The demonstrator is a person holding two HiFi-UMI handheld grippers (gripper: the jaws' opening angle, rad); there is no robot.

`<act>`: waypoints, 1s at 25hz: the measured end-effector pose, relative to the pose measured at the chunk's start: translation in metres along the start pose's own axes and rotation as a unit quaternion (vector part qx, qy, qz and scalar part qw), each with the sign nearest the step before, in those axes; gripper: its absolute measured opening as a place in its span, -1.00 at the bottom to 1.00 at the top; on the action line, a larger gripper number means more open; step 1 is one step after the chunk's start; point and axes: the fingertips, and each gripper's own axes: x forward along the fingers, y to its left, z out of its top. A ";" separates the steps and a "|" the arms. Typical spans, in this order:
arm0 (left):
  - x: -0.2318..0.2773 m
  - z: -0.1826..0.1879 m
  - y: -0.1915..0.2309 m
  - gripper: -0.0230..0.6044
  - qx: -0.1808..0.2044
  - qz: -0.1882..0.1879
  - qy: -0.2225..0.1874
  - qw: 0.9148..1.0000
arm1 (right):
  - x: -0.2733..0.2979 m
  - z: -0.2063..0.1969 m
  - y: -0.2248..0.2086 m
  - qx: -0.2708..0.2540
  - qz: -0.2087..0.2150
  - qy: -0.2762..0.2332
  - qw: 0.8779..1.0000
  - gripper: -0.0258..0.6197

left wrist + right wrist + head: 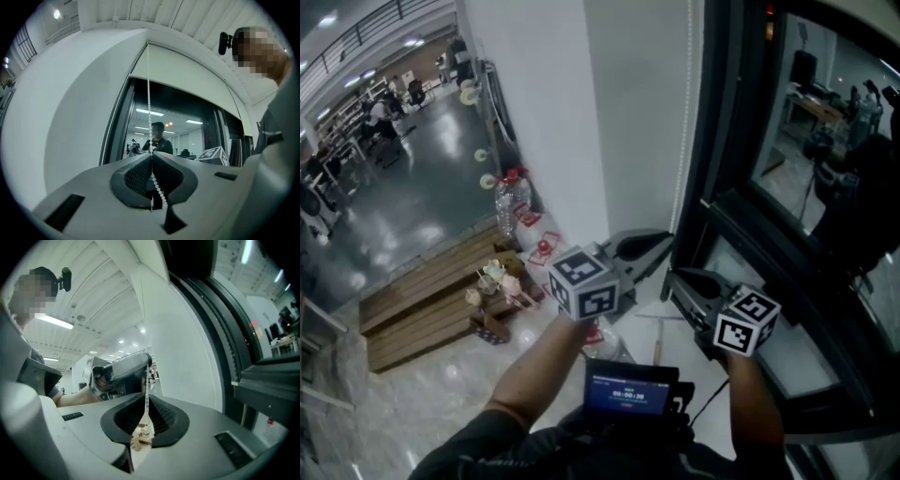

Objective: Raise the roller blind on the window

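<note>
A white bead chain (683, 141) hangs beside the dark window frame (722, 178). In the left gripper view the chain (149, 93) runs up to the white roller blind (187, 75), whose lower edge is high on the window. My left gripper (667, 240) (151, 159) is shut on the chain, its pads pressed together on the beads. Just below it in the head view, my right gripper (672, 277) (146, 401) has the chain (146, 390) between its jaws. They stand slightly apart, with a narrow gap below the beads. The right gripper view shows the left gripper (122, 371) just above on the same chain.
Wooden pallets (422, 300) lie on the shiny floor at the left, with bottles (511, 202) and small items (497, 281) by the white wall. A device with a lit screen (628, 389) hangs at my chest. Behind the glass (825, 112) is a room with desks.
</note>
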 end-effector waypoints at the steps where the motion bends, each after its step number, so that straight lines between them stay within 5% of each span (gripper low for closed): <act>1: 0.000 0.001 0.000 -0.90 0.000 0.000 -0.001 1.000 | -0.006 0.010 0.000 -0.012 -0.002 -0.010 1.000 -0.75; 11: 0.000 0.003 -0.020 -0.90 0.002 -0.008 -0.009 1.000 | -0.014 0.141 0.021 -0.098 0.002 -0.113 0.989 -0.66; 25: 0.008 0.000 -0.029 -0.90 0.009 -0.017 0.000 1.000 | -0.002 0.161 0.022 -0.093 0.032 -0.128 0.987 -0.88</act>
